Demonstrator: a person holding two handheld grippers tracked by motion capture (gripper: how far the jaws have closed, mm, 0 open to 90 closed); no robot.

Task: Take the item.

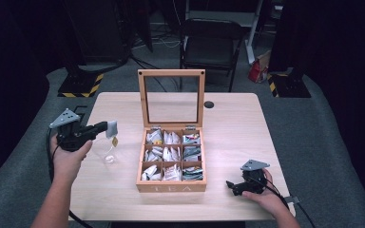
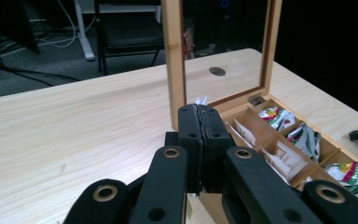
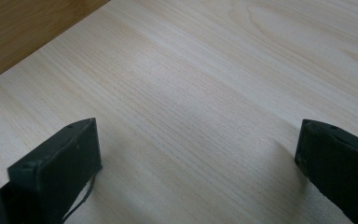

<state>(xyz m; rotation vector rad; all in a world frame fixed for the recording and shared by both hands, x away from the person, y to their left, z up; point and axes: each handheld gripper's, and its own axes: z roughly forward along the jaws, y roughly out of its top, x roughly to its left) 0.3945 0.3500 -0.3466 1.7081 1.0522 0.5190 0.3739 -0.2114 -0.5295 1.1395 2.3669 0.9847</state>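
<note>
The left gripper (image 1: 105,128), clamped on a teabag (image 1: 111,128), holds it above the glass (image 1: 109,157) at six o'clock, while the right gripper (image 1: 233,185) rests, jaws apart.

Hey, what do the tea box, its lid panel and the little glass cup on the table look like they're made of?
The tea box looks like light, matte-finished wood: grain and a warm tan colour show. Its lid panel seems to be clear glass or acrylic, since the table shows through it; which one is unclear. The cup looks like clear glass or plastic, transparent with a bright rim.
</note>
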